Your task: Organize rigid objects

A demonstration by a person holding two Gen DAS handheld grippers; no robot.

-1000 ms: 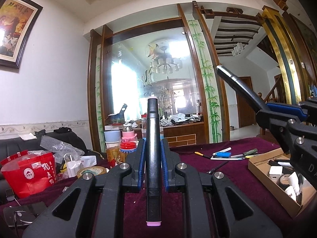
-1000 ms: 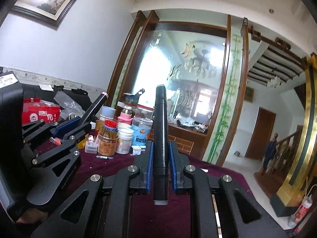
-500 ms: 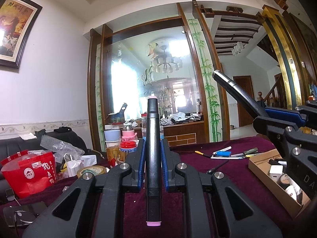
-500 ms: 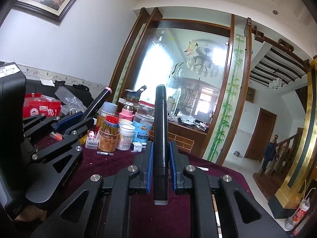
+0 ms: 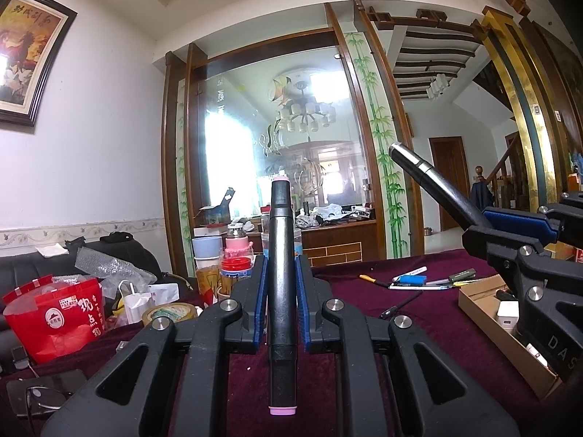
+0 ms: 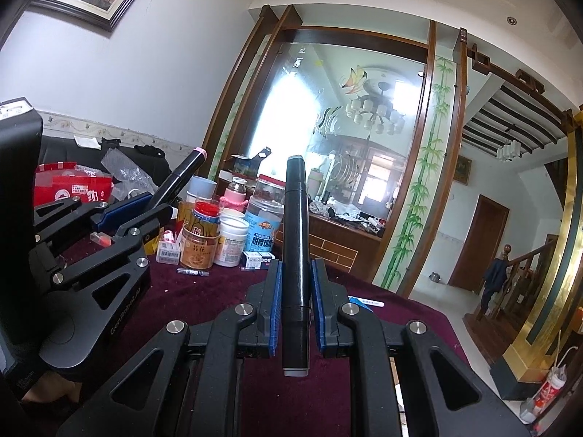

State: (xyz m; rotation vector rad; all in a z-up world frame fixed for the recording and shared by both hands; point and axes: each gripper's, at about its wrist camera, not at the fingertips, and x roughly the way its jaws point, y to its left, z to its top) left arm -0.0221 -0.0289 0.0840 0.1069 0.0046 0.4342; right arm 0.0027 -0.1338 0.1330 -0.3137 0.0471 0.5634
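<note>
Right gripper (image 5: 510,224) lower in left view than before, both jaws pinching black markers, left gripper (image 5: 280,284) level, jars (image 6: 218,233) far left, cardboard box (image 5: 484,313) right, maroon table (image 5: 430,331) open between.

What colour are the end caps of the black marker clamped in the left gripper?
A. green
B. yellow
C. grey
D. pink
D. In the left wrist view the left gripper is shut on a black marker with pink caps at both ends; the marker with a grey near end is the one in the right gripper.
</note>
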